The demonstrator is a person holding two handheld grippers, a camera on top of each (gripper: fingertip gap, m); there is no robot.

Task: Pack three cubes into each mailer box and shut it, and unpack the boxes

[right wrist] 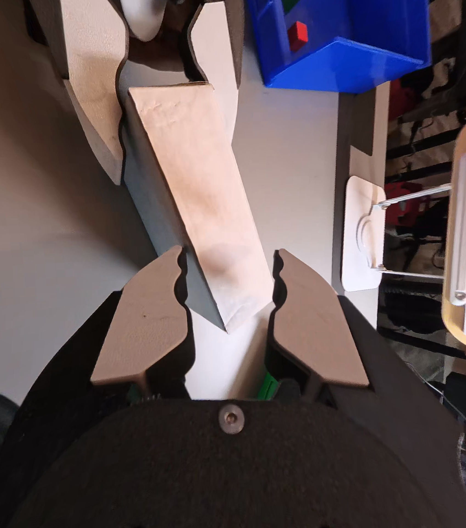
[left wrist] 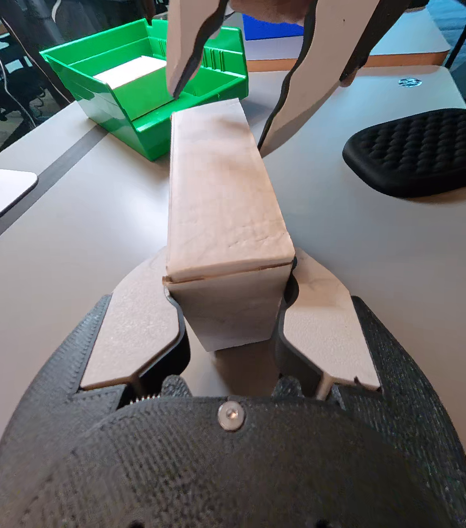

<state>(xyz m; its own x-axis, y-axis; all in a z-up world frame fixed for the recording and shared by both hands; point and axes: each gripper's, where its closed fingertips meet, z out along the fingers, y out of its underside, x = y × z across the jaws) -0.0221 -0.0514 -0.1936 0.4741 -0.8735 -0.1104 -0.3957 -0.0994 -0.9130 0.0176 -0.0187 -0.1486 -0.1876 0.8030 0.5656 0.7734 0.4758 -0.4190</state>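
Right now I have the long, narrow white cardboard mailer box [left wrist: 226, 200] clamped at its near end in my left tool [left wrist: 230, 288], lid seam closed, the box lifted off the pale grey surface [left wrist: 83, 228] and pointing toward the green plastic bin [left wrist: 106, 94]. My right tool [right wrist: 227, 288] is spread wide at the far end, its fingers [right wrist: 151, 300] straddling the box's corner; one finger looks close to the side wall, but I cannot tell whether it touches. A blue plastic bin [right wrist: 340, 63] with a small red cube [right wrist: 298, 33] inside sits beyond. I judge the step is taking the box's far end with the second tool. To do it well I should square the right tool to the box, close on the side walls rather than the corner, and keep the left clamp steady so the lid doesn't spring.
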